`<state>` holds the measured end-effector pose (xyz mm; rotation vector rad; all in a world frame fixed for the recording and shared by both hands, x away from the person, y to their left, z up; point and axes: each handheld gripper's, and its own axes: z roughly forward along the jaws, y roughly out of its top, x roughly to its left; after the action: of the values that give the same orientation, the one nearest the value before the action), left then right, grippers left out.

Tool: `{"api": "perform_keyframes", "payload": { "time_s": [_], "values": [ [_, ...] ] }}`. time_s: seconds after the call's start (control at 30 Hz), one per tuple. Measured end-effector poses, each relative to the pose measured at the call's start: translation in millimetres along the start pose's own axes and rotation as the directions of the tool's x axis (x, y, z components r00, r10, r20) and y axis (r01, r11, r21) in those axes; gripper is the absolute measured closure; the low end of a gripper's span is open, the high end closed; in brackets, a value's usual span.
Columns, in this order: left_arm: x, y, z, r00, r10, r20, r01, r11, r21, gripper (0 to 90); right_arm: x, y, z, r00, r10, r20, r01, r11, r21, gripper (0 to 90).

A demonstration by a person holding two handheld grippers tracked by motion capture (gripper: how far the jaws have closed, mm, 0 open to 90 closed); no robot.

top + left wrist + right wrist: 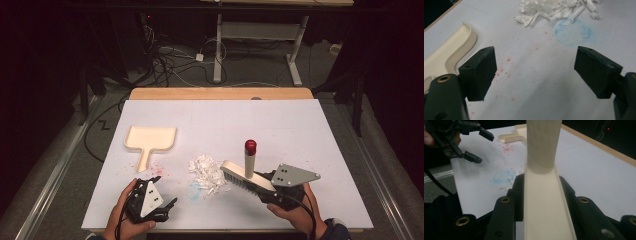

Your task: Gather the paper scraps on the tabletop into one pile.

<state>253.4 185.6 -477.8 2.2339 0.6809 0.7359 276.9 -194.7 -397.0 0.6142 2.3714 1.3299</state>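
Your right gripper (270,186) pinched the brush (241,177), bristles just right of the paper scraps (207,172) near the table's front. Your left gripper (159,196) stood spread, empty, near the dustpan (150,140). Best to grasp that handle first, then sweep left in short, low strokes.

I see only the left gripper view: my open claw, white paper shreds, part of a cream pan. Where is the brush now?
Observer: The right claw is shut on the cream plastic brush with a red-capped handle.
Operator: Near the shreds?
Observer: Its bristles stand just right of the white paper shreds in the high view.
Operator: And the whole pan?
Observer: The cream plastic dustpan lies empty, handle toward the left claw.
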Motion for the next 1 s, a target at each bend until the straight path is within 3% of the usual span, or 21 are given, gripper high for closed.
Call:
{"api": "perform_keyframes", "payload": {
  "time_s": [0.17,0.33,0.6,0.73,0.83,1.0],
  "values": [
    [-0.1,-0.5,0.2,1.0,0.0,0.004,0.0,1.0,0.002,17.2,5.9,-10.6,-5.4,0.9979,-0.004,-0.065,0.007,0.999,0.045,68.0],
    [-1.3,1.3,2.0,0.9999,0.011,0.007,-0.011,0.9999,0.006,17.2,13.7,-24.8,8.0,0.9944,-0.021,-0.104,0.034,0.992,0.119,68.0],
    [0.7,5.8,7.7,0.9999,0.003,0.011,-0.003,1.0,-0.004,17.1,12.1,-15.6,43.8,0.9947,-0.039,-0.095,0.049,0.993,0.103,68.1],
    [-1.8,7.4,10.8,0.9996,0.021,0.018,-0.021,0.9998,0.004,17.1,10.8,-9.0,57.6,0.9941,-0.051,-0.096,0.059,0.995,0.086,68.0],
    [-2.2,7.1,11.1,0.9996,0.018,0.021,-0.018,0.9998,0.005,17.1,8.6,-5.4,59.0,0.9943,-0.045,-0.097,0.052,0.996,0.069,68.0],
    [-4.7,6.8,13.6,0.999,0.033,0.03,-0.033,0.9992,0.021,17.1,1.5,-1.7,41.7,0.995,-0.043,-0.09,0.046,0.998,0.035,68.0]
  ]
}}
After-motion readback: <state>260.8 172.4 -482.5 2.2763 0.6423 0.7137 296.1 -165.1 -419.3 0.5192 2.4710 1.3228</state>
